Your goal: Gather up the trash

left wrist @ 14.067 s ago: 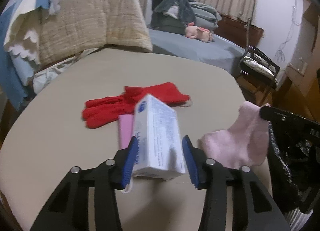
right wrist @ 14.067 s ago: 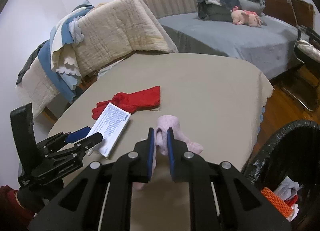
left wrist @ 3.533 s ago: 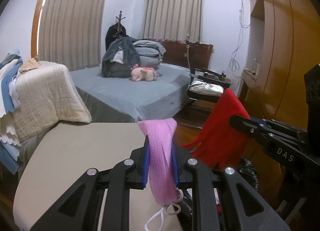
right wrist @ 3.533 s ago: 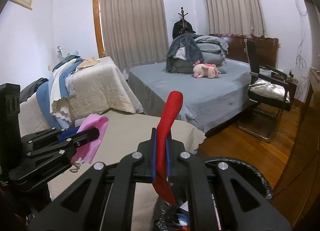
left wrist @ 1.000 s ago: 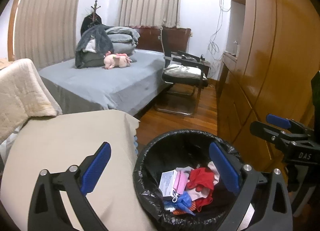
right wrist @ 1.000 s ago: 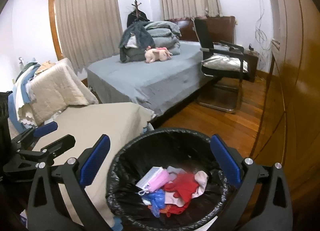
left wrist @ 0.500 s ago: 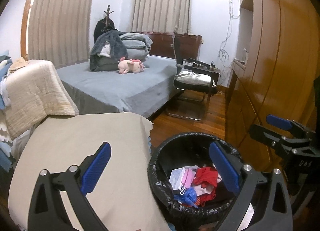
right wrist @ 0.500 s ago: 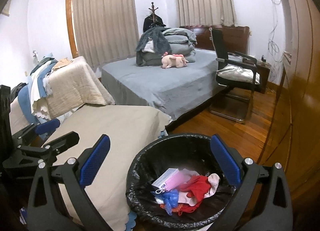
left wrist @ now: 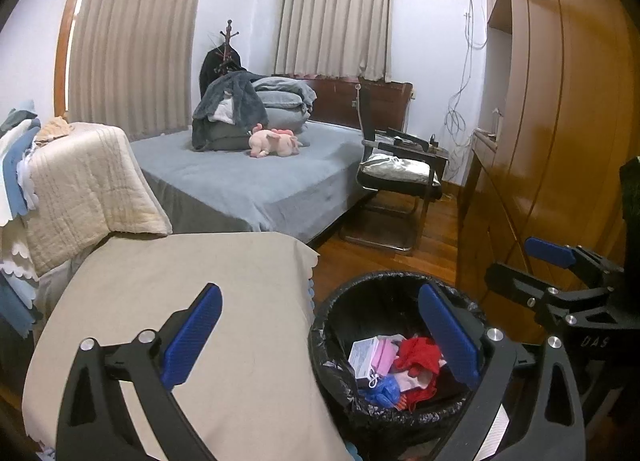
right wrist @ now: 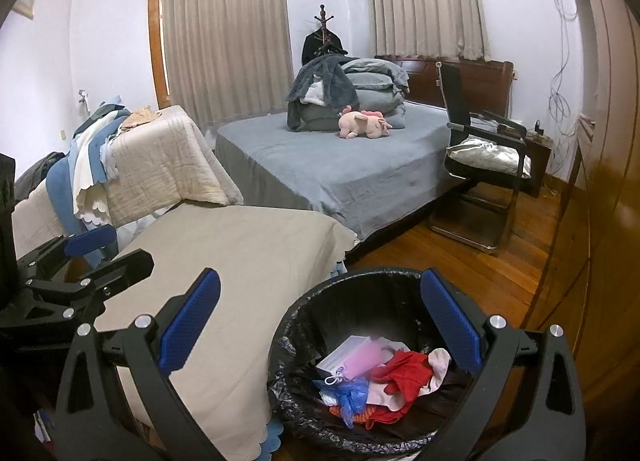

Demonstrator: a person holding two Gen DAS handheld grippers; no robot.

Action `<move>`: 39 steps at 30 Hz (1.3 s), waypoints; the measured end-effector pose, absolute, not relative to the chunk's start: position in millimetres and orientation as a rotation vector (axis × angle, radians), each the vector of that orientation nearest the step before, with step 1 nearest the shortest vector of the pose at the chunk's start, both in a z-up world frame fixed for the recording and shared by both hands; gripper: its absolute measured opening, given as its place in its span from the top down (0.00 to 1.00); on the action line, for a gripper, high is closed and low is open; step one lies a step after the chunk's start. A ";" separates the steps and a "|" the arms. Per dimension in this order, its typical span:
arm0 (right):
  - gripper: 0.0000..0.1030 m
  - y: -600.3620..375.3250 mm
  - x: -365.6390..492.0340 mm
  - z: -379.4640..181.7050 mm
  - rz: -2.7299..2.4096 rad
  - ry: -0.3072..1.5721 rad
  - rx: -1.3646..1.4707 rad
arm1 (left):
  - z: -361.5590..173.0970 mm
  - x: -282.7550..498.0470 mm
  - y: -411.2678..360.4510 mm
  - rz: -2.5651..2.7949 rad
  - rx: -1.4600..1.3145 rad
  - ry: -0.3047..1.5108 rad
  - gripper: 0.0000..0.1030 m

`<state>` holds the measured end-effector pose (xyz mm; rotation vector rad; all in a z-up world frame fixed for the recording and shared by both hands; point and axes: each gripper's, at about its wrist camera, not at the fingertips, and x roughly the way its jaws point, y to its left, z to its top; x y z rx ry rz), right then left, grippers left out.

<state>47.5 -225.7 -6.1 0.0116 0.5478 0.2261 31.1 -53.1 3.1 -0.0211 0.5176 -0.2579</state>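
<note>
A black-lined trash bin [left wrist: 340, 301] [right wrist: 304, 301] stands on the floor beside the beige table. In it lie a white box [left wrist: 362, 353] [right wrist: 340, 353], a pink mask [left wrist: 382, 353] [right wrist: 362, 357], a red glove [left wrist: 418, 353] [right wrist: 404, 375], a pale pink sock [right wrist: 440, 361] and blue plastic [right wrist: 352, 393]. My left gripper [left wrist: 320, 333] is wide open and empty, above the table's right edge and the bin. My right gripper [right wrist: 316, 325] is wide open and empty above the bin; it also shows in the left wrist view [left wrist: 552, 261].
The beige table [left wrist: 180, 281] [right wrist: 240, 253] is bare. Behind it are a grey bed [left wrist: 248, 177] with a pink plush, a blanket-draped chair [left wrist: 80, 181], a black chair [left wrist: 400, 181] and a wooden wardrobe [left wrist: 560, 141] on the right.
Both grippers have dropped the mask and the glove into the bin and opened wide. Over the last second both have drawn back and tilted up, so the bin sits lower in view.
</note>
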 end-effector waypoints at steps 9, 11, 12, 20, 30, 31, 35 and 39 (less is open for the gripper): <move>0.05 -222.7 45.9 -7.2 0.227 0.545 0.008 | 5.5 28.3 -50.5 -0.252 -0.024 0.512 0.06; 0.05 -222.3 45.8 -7.4 0.227 0.546 0.008 | 5.7 27.6 -49.6 -0.250 -0.024 0.511 0.06; 0.05 -222.3 45.7 -7.4 0.227 0.546 0.009 | 5.6 28.2 -49.2 -0.252 -0.025 0.512 0.06; 0.05 -221.2 45.6 -7.7 0.226 0.546 0.008 | 5.9 28.0 -49.0 -0.251 -0.025 0.512 0.06; 0.05 -221.0 45.6 -8.1 0.226 0.545 0.009 | 5.6 28.3 -48.4 -0.252 -0.023 0.512 0.06; 0.05 -220.8 45.5 -8.0 0.226 0.545 0.008 | 5.6 28.2 -48.2 -0.252 -0.023 0.513 0.06; 0.05 -220.9 45.6 -8.2 0.226 0.545 0.008 | 5.6 28.1 -49.0 -0.251 -0.024 0.513 0.06; 0.05 -220.3 45.4 -8.1 0.227 0.545 0.009 | 5.6 28.1 -49.4 -0.251 -0.025 0.513 0.06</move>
